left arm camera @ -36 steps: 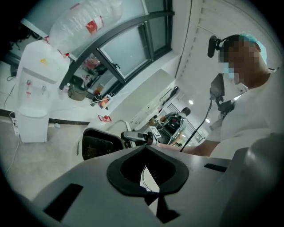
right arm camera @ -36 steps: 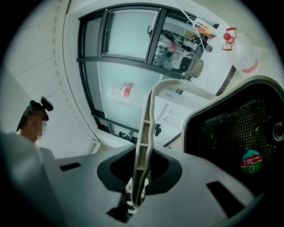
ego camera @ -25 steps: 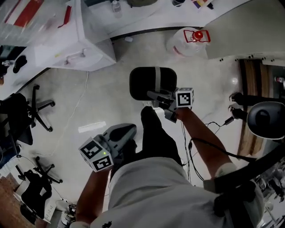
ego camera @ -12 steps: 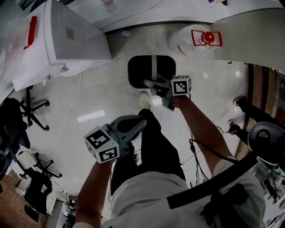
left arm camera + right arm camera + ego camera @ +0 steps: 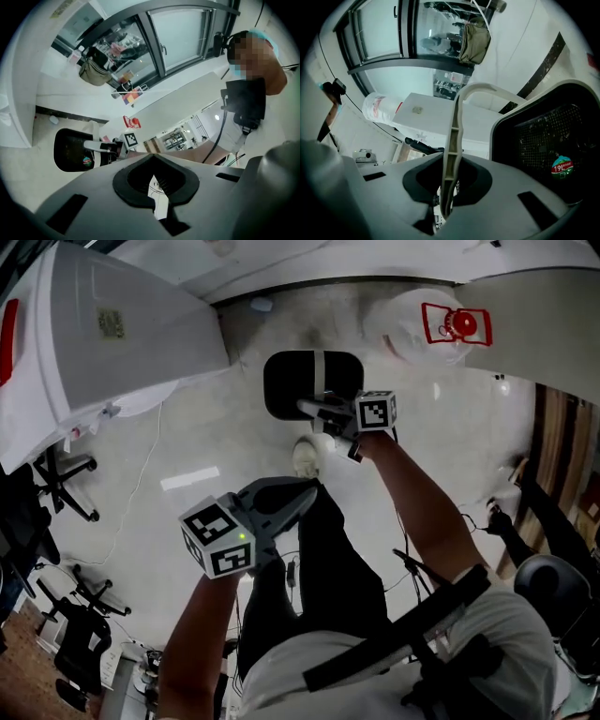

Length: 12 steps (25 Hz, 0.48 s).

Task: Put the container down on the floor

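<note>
My right gripper (image 5: 449, 187), clamped on the pale plastic handle (image 5: 453, 136) of the black mesh container (image 5: 291, 381), and my closed, empty left gripper (image 5: 157, 187) have both dropped, so I judge the pale floor (image 5: 187, 437) is near.

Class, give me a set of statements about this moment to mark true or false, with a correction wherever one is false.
1. The right gripper is clamped on the pale handle of the black container. True.
2. The left gripper grips the container as well. False: it is apart from the container, with its jaws together and nothing between them.
3. The container is white with a red handle. False: it is black and its handle is pale.
4. A round sticker sits on the container's wall. True.
5. A translucent jug with a red top shows beyond the container in the head view. True.
</note>
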### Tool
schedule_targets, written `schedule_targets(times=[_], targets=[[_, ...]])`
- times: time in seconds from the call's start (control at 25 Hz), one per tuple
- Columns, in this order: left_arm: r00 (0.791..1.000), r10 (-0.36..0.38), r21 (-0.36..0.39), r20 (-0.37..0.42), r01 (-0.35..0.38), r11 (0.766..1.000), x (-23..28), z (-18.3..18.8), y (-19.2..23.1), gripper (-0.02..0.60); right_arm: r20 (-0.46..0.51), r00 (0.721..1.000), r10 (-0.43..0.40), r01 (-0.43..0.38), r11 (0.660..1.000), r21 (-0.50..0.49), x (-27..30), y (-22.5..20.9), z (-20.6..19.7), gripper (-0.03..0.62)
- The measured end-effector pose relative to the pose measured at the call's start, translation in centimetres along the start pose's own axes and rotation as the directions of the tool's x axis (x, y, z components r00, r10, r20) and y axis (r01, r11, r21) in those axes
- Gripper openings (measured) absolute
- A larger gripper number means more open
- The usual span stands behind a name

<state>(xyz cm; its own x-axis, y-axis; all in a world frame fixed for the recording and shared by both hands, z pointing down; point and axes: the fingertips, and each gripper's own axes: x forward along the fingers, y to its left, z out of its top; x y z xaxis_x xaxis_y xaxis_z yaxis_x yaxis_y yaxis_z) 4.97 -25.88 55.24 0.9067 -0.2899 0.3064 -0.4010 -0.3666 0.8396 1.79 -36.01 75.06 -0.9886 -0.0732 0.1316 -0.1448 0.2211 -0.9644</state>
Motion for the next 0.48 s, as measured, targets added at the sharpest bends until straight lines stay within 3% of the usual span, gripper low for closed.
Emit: schedule_targets(times=[0.48], targets=[[1.000,0.011,-0.090,-0.014,-0.012,0.996,1.2,-3.5,6.5,0.009,-0.038,0.999,-0.011,0.012,1.000,0.019,3.5,-11.0,-0.6,0.028]])
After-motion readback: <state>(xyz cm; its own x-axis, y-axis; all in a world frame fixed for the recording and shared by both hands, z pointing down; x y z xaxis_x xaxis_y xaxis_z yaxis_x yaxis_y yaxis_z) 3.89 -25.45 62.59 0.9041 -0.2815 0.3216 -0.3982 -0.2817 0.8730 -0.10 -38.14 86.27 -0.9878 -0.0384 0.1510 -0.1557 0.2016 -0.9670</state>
